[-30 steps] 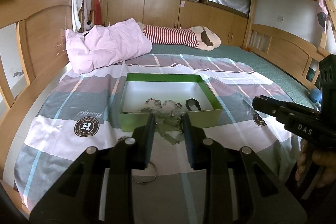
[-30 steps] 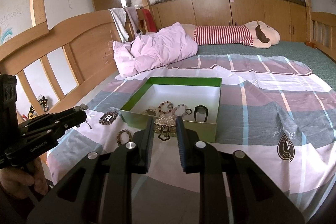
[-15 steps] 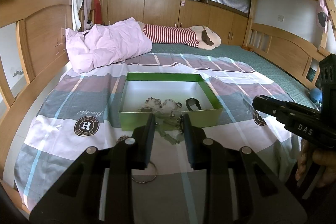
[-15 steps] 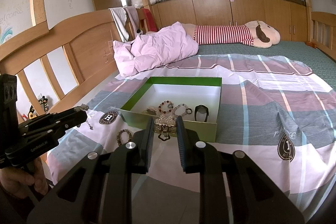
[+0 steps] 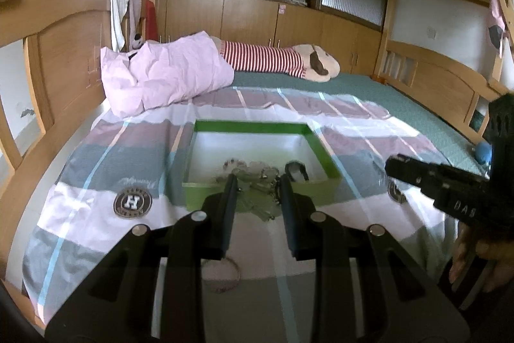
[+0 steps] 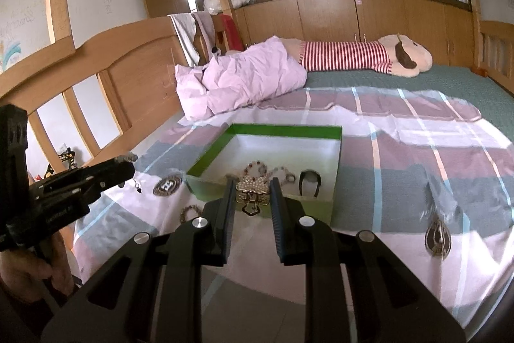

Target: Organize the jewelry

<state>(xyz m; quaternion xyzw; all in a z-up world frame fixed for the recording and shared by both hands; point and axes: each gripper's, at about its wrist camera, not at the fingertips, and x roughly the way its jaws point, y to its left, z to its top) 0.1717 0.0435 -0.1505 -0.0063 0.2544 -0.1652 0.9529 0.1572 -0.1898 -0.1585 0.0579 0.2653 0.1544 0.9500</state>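
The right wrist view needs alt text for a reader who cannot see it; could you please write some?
The right claw holds a pearl flower brooch above the near wall of a green box on a striped bedspread. Bracelets lie inside the box, and the left claw, at left, holds a small beaded piece.

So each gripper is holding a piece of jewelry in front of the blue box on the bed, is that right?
Not quite: the box is green, not blue, as the right wrist view shows. The rest holds: the right gripper holds a pearl brooch, and the left gripper holds a pale beaded piece, both in front of the box on the bed.
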